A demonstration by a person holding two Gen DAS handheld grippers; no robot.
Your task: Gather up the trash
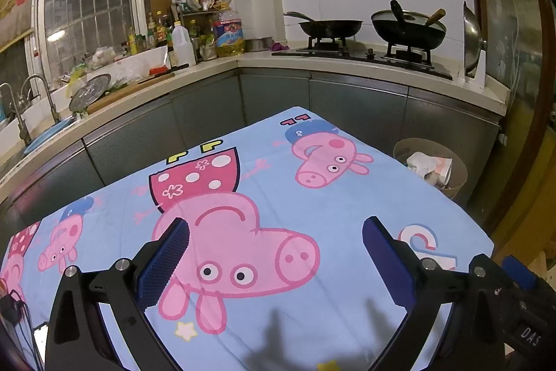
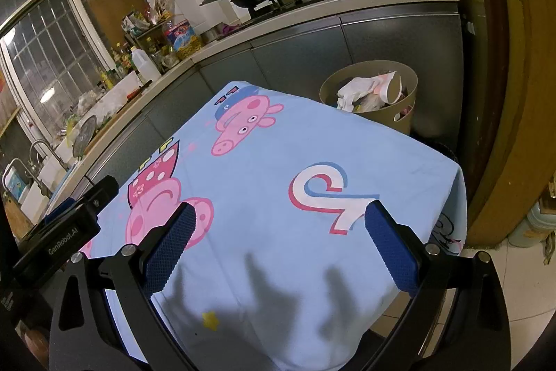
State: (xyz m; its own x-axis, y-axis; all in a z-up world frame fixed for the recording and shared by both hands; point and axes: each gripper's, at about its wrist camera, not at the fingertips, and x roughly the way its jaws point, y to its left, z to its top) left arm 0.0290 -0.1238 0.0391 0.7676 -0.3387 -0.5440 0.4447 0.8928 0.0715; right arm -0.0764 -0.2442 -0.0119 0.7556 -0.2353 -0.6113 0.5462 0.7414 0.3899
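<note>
My left gripper (image 1: 274, 252) is spread wide, its blue ribbed pads (image 1: 163, 266) well apart with nothing between them, and it hangs above the light blue cartoon-pig cloth (image 1: 312, 204) that covers the table. My right gripper (image 2: 278, 242) is likewise fully spread and empty, its blue pads (image 2: 170, 246) framing the cloth (image 2: 278, 162) in the lower half of the frame; both sets of fingers cast shadows on the fabric near the bottom edge. In the right wrist view, the body of my other gripper (image 2: 66, 232) shows at the lower left, with a printed label on it. The cloth surface carries no loose items in either view. The tan round bin (image 2: 406, 86) stands on the floor just beyond the far right corner of the table, in the upper right of centre in the right wrist view, and holds crumpled white paper and wrappers (image 2: 368, 89); in the left wrist view the same bin (image 1: 458, 176) appears at the right edge of the cloth. Behind it run grey cabinet fronts (image 1: 347, 99) under a pale countertop (image 1: 347, 61). Two dark pans (image 1: 330, 26) sit on the gas hob (image 1: 361, 56) in the upper right of the left wrist view, and bottles (image 1: 182, 44) crowd the corner at upper centre left.
</note>
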